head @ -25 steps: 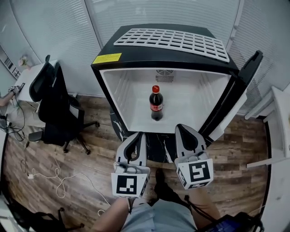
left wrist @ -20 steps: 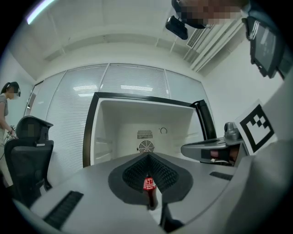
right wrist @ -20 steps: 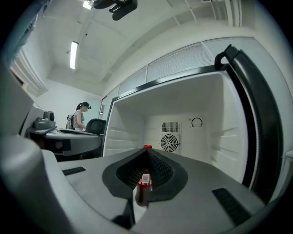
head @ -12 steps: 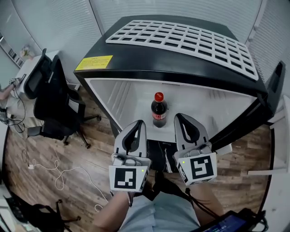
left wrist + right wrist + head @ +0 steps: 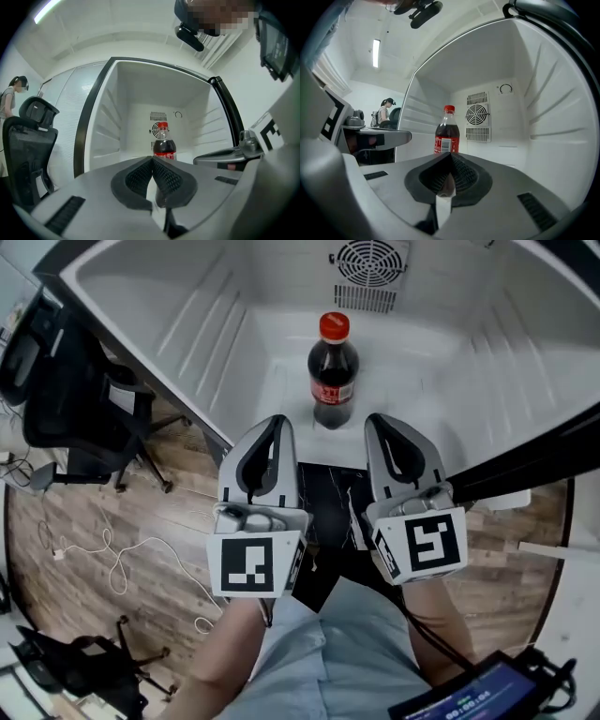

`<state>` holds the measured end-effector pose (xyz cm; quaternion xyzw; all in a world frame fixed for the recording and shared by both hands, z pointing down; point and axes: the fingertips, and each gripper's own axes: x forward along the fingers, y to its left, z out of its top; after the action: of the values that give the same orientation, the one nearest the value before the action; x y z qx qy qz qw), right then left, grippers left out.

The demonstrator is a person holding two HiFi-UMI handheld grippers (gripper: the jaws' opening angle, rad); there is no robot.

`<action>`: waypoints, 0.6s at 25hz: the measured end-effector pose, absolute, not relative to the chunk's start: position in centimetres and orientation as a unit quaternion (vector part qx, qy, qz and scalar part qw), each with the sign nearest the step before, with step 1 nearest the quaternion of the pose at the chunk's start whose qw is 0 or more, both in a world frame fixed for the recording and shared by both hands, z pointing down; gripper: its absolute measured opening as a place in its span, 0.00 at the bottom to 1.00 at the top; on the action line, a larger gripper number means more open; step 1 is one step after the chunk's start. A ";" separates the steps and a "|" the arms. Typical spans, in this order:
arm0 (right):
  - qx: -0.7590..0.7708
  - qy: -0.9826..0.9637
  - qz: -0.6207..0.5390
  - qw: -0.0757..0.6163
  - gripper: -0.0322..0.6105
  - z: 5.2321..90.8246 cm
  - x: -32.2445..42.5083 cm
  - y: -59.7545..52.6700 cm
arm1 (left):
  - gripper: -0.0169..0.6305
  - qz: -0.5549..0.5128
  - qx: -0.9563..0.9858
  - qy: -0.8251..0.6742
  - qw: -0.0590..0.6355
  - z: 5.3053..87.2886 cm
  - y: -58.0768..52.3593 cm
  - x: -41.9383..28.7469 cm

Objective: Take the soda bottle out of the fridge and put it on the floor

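We see one soda bottle (image 5: 333, 371): dark cola inside, a red cap, and a red label around its middle whose print is too small to read. It stands upright on the white bottom of the open fridge (image 5: 187, 324), towards the front and roughly central, with the round fan grille (image 5: 368, 263) on the back wall behind it.

We hold two grippers just outside the fridge opening, both aimed at the bottle and apart from it. The left gripper (image 5: 272, 423) has its jaws pressed together with nothing between them. The right gripper (image 5: 382, 420) also has its jaws closed and empty.

We count one office chair (image 5: 66, 399) and one pale cable (image 5: 112, 559) on the wooden floor (image 5: 178, 512) to the left.

The head view cuts off the fridge's top. In both gripper views the jaws hide the bottle's base.
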<state>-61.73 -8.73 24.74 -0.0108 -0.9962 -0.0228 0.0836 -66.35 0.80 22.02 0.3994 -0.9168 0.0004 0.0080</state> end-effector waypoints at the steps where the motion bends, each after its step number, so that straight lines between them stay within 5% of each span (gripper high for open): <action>1: -0.009 -0.996 -0.024 0.085 0.07 25.3 -61.8 -8.8 | 0.04 0.003 0.399 -0.917 0.007 22.6 0.9 -66.6; 9: -0.002 -0.998 -0.014 0.063 0.09 24.3 -62.1 -9.3 | 0.04 0.005 0.401 -0.916 0.003 23.5 0.3 -67.8; 12: -0.041 -0.998 0.000 0.057 0.47 22.6 -63.1 -8.4 | 0.04 -0.003 0.402 -0.916 0.004 23.2 -0.1 -68.4; 15: -0.062 -0.996 -0.009 0.058 0.54 21.4 -64.0 -7.7 | 0.05 -0.008 0.400 -0.916 0.004 23.1 -0.3 -69.0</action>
<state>-63.99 -7.72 21.41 -0.0620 -0.9963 -0.0086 0.0581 -69.00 -0.34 23.10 0.4003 -0.9164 -0.0081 0.0036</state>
